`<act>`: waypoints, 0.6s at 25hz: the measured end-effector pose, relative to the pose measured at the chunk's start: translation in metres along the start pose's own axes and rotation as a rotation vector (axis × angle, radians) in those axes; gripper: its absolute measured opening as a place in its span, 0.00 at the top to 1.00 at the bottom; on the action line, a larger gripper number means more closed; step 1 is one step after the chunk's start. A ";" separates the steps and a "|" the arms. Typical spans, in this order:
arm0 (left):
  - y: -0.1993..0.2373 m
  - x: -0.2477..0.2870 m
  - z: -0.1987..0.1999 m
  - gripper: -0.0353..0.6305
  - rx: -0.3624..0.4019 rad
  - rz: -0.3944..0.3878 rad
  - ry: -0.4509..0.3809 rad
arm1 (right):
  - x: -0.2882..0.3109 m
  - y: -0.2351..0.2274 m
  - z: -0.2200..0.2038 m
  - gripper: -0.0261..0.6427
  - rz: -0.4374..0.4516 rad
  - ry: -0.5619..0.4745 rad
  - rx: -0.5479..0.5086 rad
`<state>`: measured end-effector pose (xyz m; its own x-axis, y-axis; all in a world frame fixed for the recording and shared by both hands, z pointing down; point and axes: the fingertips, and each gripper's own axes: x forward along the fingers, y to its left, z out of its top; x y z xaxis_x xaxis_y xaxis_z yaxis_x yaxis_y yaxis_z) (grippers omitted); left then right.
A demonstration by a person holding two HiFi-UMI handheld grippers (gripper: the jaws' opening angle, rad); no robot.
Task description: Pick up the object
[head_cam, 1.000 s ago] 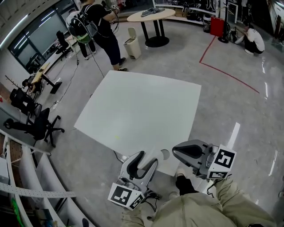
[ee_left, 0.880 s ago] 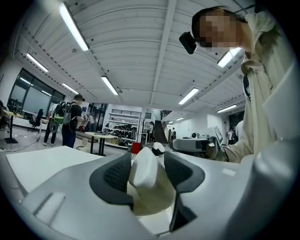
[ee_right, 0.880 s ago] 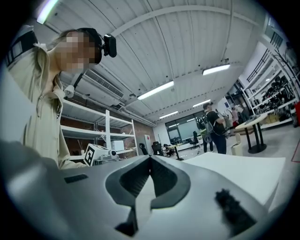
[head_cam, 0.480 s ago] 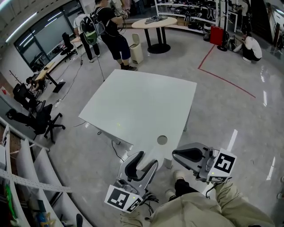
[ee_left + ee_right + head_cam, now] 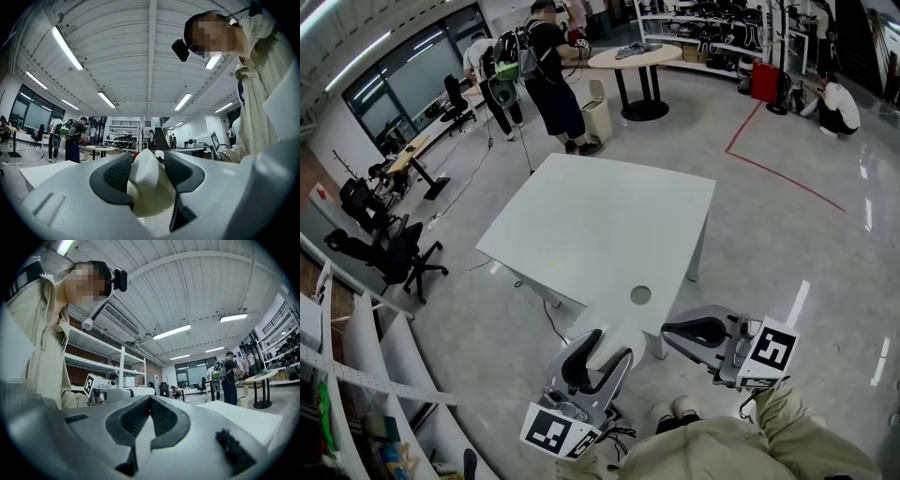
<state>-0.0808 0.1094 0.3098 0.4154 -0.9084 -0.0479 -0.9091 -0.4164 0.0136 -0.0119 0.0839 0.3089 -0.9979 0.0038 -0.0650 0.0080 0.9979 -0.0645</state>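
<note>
My left gripper [image 5: 612, 339] is shut on a cream-white rounded object [image 5: 147, 187], which fills the gap between its dark pads. In the left gripper view the object's tip rises just past the fingertips of the left gripper [image 5: 147, 157]. In the head view the object [image 5: 606, 349] shows as a pale piece between the jaws, held in the air by the near corner of the white table [image 5: 600, 225]. My right gripper [image 5: 670, 329] hovers to the right, off the table's edge. Seen in its own view, the right gripper [image 5: 150, 398] has its tips together with nothing between them.
A small grey round disc [image 5: 640, 294] sits in the table near its front corner. People [image 5: 553, 80] stand beyond the table by a round table [image 5: 633, 56] and a bin [image 5: 598, 112]. Office chairs [image 5: 389, 253] and shelving [image 5: 356, 375] are at the left.
The view has pulled back from the table, which now lies farther up the frame. Both grippers keep their places and the left one still holds the object.
</note>
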 end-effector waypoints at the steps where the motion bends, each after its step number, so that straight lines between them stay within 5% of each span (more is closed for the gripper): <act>1: -0.004 0.001 0.000 0.61 0.005 0.000 0.000 | -0.003 0.001 0.000 0.96 0.004 0.002 -0.005; 15: -0.033 0.008 0.004 0.61 -0.012 -0.021 -0.010 | -0.026 0.011 0.005 0.96 0.010 0.013 -0.045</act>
<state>-0.0475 0.1156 0.3051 0.4336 -0.8992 -0.0581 -0.8999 -0.4355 0.0241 0.0149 0.0945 0.3045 -0.9985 0.0138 -0.0524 0.0149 0.9997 -0.0195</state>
